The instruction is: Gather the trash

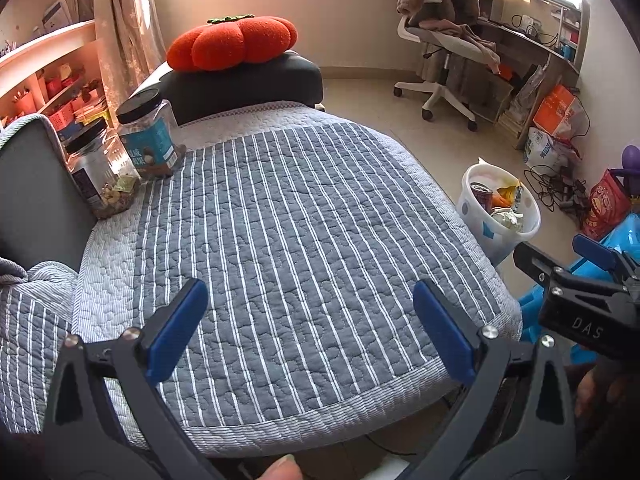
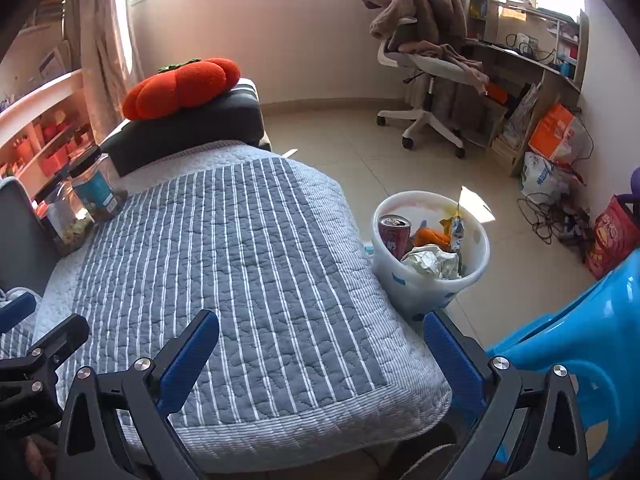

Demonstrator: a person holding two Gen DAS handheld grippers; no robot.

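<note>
A white trash bucket (image 2: pixel 468 280) stands on the floor at the right of the quilted seat (image 2: pixel 224 272). It holds a red can (image 2: pixel 394 234), crumpled paper (image 2: pixel 432 262) and orange wrappers (image 2: pixel 432 236). The bucket also shows in the left wrist view (image 1: pixel 480 228). My left gripper (image 1: pixel 306 320) is open and empty above the grey striped quilt (image 1: pixel 280 240). My right gripper (image 2: pixel 320 354) is open and empty over the quilt's right front corner, short of the bucket. The right gripper also shows at the right edge of the left wrist view (image 1: pixel 560 256).
Two clear jars with black lids (image 1: pixel 148 136) (image 1: pixel 100 176) stand at the quilt's far left. An orange pumpkin cushion (image 1: pixel 232 42) lies on a black pad (image 1: pixel 248 88). A blue plastic chair (image 2: pixel 580 344) is at right. An office chair (image 2: pixel 428 72), desk and floor clutter lie beyond.
</note>
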